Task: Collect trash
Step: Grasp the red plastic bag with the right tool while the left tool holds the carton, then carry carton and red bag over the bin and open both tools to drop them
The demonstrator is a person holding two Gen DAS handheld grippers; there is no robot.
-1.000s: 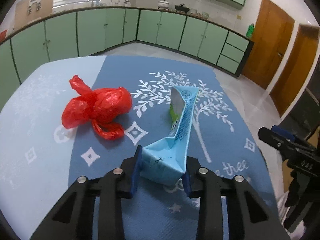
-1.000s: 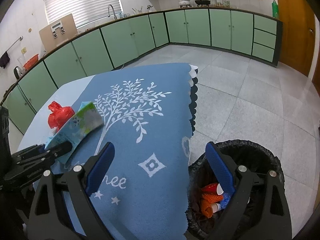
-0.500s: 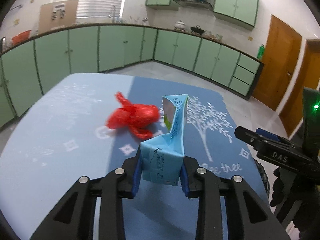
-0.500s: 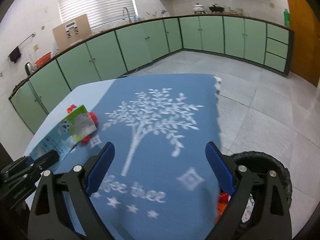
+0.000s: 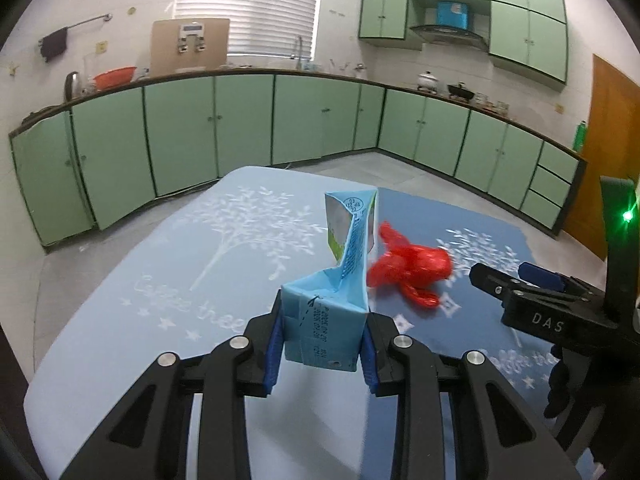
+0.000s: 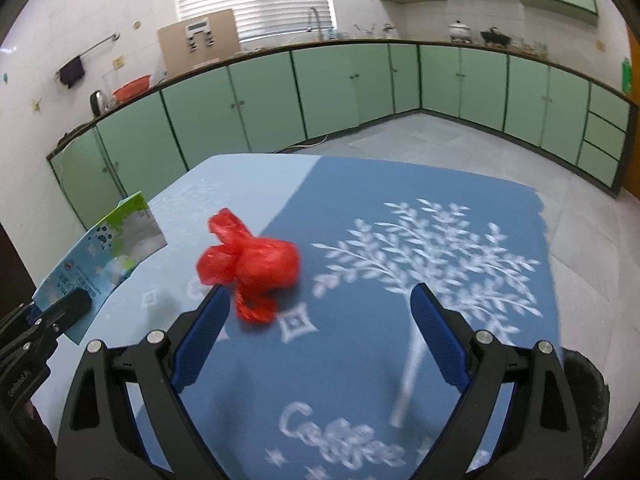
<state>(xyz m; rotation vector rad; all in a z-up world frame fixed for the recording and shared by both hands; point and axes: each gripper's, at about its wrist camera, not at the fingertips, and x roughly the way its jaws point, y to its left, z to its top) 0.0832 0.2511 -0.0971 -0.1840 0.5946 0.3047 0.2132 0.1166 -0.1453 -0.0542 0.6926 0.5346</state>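
Note:
My left gripper [image 5: 322, 340] is shut on a crushed light-blue milk carton [image 5: 336, 292] and holds it above the table. The carton also shows at the left of the right wrist view [image 6: 100, 248]. A crumpled red plastic bag [image 6: 250, 266] lies on the blue tablecloth [image 6: 400, 280], just ahead of my open, empty right gripper [image 6: 320, 330], nearer its left finger. In the left wrist view the bag [image 5: 408, 270] lies behind and right of the carton, and the right gripper [image 5: 532, 296] is at the right edge.
A black bin's rim [image 6: 588, 392] shows at the table's right edge. Green kitchen cabinets [image 5: 240, 128] line the walls beyond a tiled floor [image 6: 460, 140]. An orange door [image 5: 608, 140] is at the far right.
The left gripper lifted the carton and swung left, so the red bag now appears right of it. The right gripper swung left from the bin toward the red bag.

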